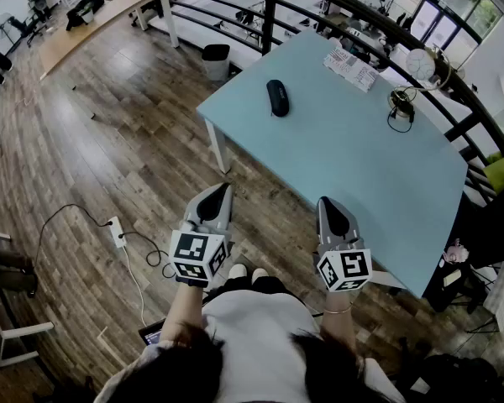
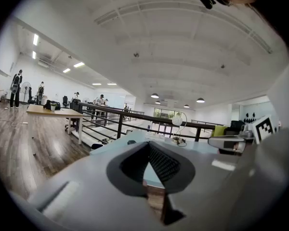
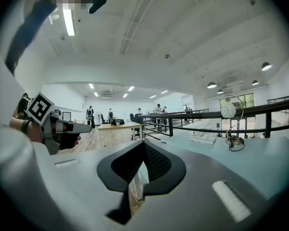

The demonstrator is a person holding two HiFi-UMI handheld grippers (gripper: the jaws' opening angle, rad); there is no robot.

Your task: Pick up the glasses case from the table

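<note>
The step in hand looks like the approach: nothing has been reached for yet. The glasses case (image 1: 277, 97), a dark oblong, lies alone on the pale blue table (image 1: 361, 166) close to its left short edge, about midway along that edge and well apart from the papers (image 1: 350, 68) and the small lamp (image 1: 401, 103) toward the far edge.

Both of the 2 tongs are held out roughly level in front of the person. The left gripper (image 1: 221, 193) is over the wooden floor, short of the table's near edge. The right gripper (image 1: 329, 205) has its tips about at that near edge. In each gripper view the jaws stand together at the tips with nothing between them.

Next, I judge, 1 gripper must spread its jaws, travel across to the case, and line them up across its narrow width before closing
</note>
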